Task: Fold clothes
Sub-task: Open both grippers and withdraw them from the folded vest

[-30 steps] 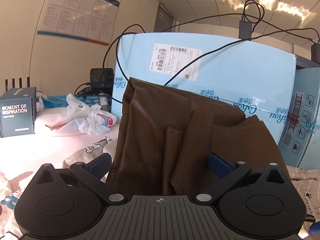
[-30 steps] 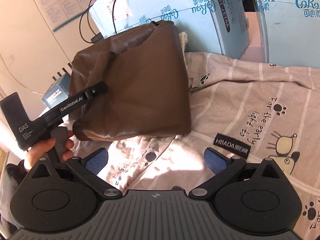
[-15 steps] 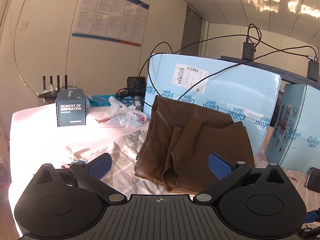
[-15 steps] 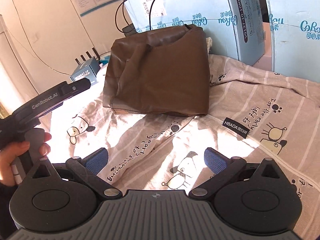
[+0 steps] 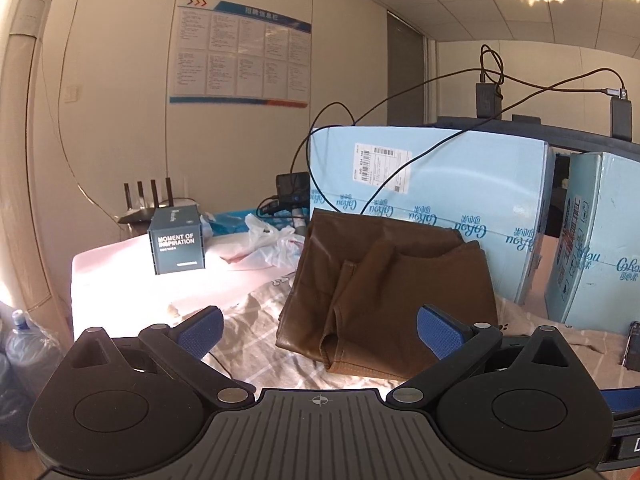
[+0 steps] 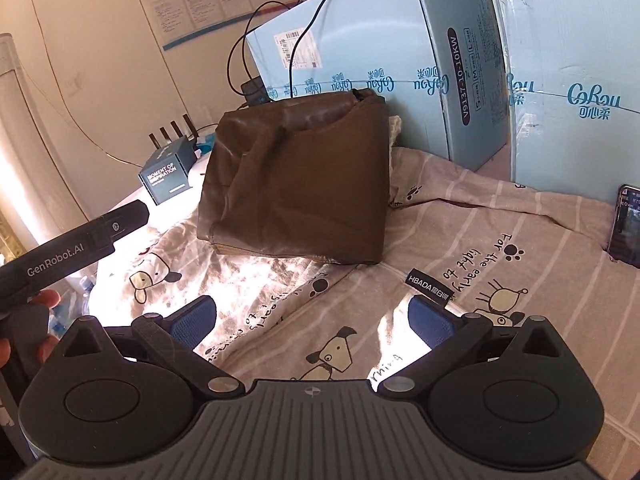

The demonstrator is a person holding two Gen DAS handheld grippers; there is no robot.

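Left wrist view: beige cartoon-print sheet [image 5: 256, 320] is covering the table, pale blue cartons [image 5: 432, 200] standing at the far side. Your left gripper [image 5: 320, 330] is hovering wide open, holding nothing. The folded brown garment [image 5: 392, 288] is lying just beyond it, against the cartons. A dark box [image 5: 176, 246] is sitting far left.

Right wrist view: same sheet [image 6: 500, 240]. Your right gripper [image 6: 312, 318] is also hanging open and empty, near side. The brown garment [image 6: 304, 188] is resting further off, centre, apart from both fingers. A phone [image 6: 625, 226] is lying at the right edge.

Folded brown garment [image 6: 304, 184] on patterned sheet [image 6: 500, 240].
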